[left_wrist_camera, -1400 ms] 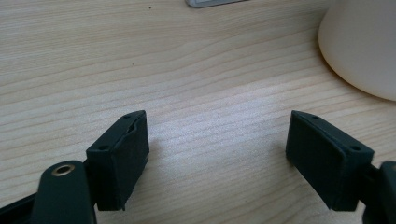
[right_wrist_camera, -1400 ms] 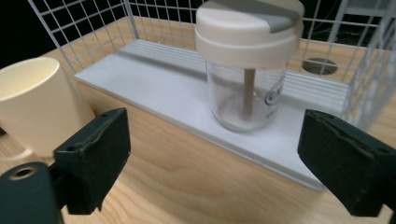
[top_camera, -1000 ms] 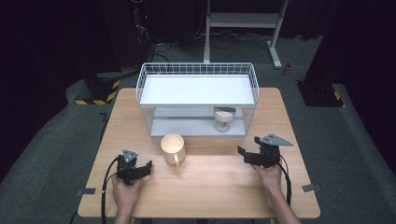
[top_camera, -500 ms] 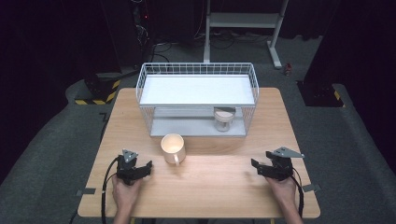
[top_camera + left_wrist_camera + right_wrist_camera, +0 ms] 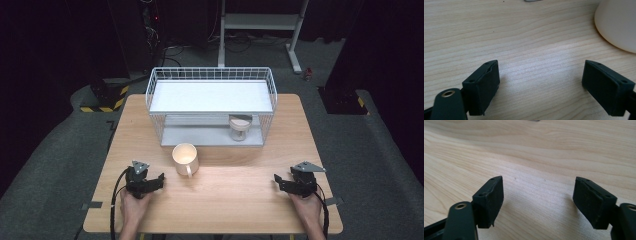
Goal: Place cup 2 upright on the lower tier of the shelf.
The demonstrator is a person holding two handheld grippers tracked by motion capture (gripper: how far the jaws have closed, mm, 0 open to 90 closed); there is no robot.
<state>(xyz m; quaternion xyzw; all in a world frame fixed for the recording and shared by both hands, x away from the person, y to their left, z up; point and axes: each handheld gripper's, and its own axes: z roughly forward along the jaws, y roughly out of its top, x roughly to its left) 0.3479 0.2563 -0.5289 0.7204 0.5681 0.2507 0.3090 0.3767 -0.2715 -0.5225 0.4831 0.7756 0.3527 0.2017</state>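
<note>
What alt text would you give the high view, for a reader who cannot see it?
A cream mug stands on a wooden table before a white wire rack, whose lower shelf holds a second cup. Near the front edge, the left tool and right tool rest open, holding nothing.

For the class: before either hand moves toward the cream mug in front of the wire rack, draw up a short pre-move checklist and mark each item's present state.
1. Left claw open, nothing between its jaws: ok.
2. Right claw jaws apart and empty, having just been closing: ok.
3. Cream mug upright on the table: ok.
4. Bare table between left claw and mug: ok.
5. Second cup on the wire rack lower shelf, apart from the mug: ok.
6. Mug contents: cannot tell.
</note>
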